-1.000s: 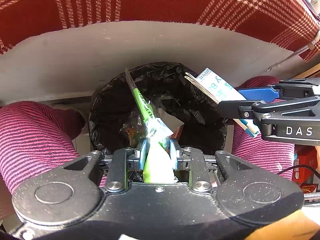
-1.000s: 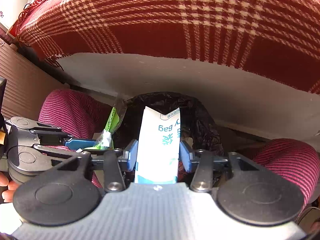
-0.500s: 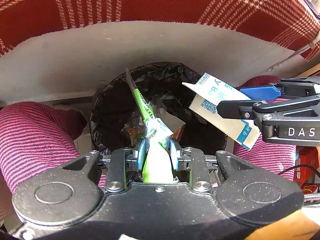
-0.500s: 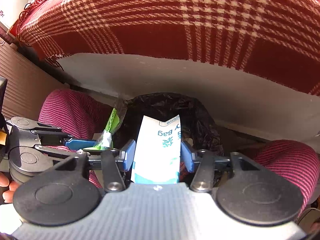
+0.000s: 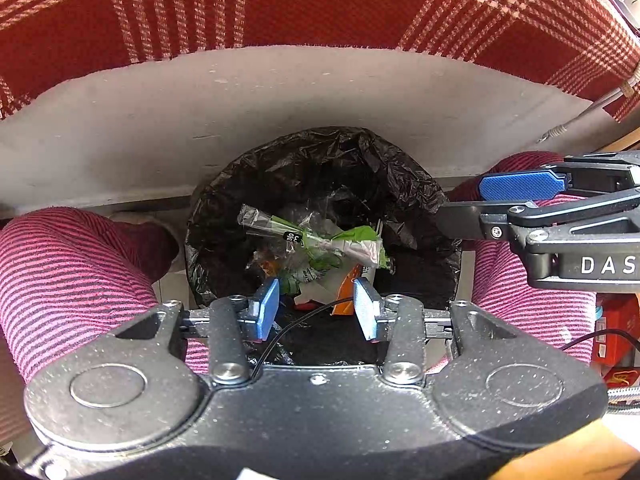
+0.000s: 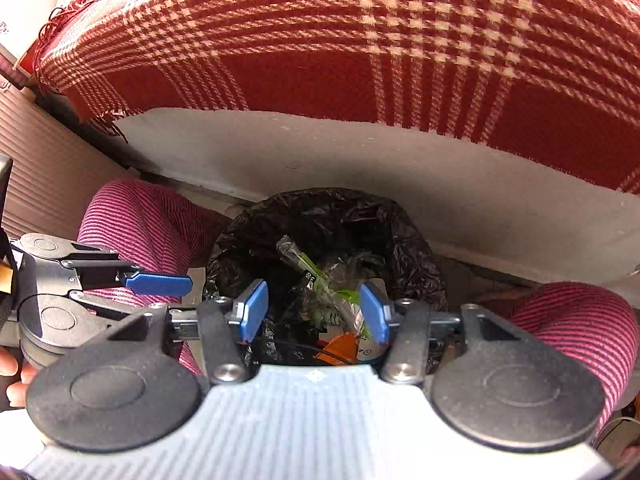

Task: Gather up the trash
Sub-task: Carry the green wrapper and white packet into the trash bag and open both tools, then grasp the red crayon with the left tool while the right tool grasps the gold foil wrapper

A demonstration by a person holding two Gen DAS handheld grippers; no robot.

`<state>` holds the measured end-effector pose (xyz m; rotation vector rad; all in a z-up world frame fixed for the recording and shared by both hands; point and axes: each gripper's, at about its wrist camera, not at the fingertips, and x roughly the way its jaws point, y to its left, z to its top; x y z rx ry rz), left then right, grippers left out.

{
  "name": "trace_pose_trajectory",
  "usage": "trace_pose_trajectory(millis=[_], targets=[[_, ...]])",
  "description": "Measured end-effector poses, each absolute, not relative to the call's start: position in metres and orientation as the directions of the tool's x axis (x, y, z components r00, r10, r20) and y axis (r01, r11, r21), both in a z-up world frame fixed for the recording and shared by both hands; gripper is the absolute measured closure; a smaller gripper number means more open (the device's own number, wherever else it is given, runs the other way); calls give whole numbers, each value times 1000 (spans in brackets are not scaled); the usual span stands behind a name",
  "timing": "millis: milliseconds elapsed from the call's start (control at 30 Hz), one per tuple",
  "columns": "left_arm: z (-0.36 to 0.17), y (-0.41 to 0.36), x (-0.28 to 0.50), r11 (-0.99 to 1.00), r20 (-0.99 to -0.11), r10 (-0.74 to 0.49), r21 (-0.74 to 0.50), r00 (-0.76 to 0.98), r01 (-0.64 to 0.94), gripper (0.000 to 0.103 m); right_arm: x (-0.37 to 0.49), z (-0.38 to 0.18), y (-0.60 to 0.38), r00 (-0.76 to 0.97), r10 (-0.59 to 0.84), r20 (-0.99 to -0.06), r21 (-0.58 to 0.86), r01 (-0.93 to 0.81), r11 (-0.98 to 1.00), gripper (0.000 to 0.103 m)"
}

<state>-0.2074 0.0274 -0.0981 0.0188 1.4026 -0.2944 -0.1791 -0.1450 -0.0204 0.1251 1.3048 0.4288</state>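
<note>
A bin lined with a black bag stands on the floor between a person's knees. Inside it lies a green and clear wrapper on top of other trash, with an orange scrap below. My left gripper hangs open over the bin's near rim, nothing between its blue pads. My right gripper is open too, above the bin; in the left wrist view its blue pad shows at the right. The white and blue bag cannot be made out for sure among the trash.
A red plaid cloth hangs over a grey-white table edge just behind the bin. Knees in pink striped trousers flank the bin. Red boxes sit at the right; a corrugated panel at the left.
Both grippers opened. The green wrapper dropped from the left gripper into the bin, and the white and blue bag left the right gripper and fell in too.
</note>
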Motion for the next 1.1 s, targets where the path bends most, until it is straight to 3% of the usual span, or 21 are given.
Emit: trace_pose_trajectory(millis=[367,533,700,900,1100], targets=[[-85,28,-208,959,-964,-195,-149,180,242,62,-176,-11,-148,206,398,-894,342,-258,904,36],[-42,36,-201,928,-932,-269,-184,241,324,58,-166,23,-162,220,522,-824,443,-327,835,33],[23,44,-185,898,-869,-341,-187,360,398,51,-150,80,-186,346,583,-735,462,-373,804,28],[84,44,-151,895,-771,-373,-152,517,419,37,-121,135,-210,525,531,-665,382,-372,846,19],[108,25,-89,917,-707,-340,-104,620,385,34,-69,159,-231,629,433,-646,338,-273,901,17]])
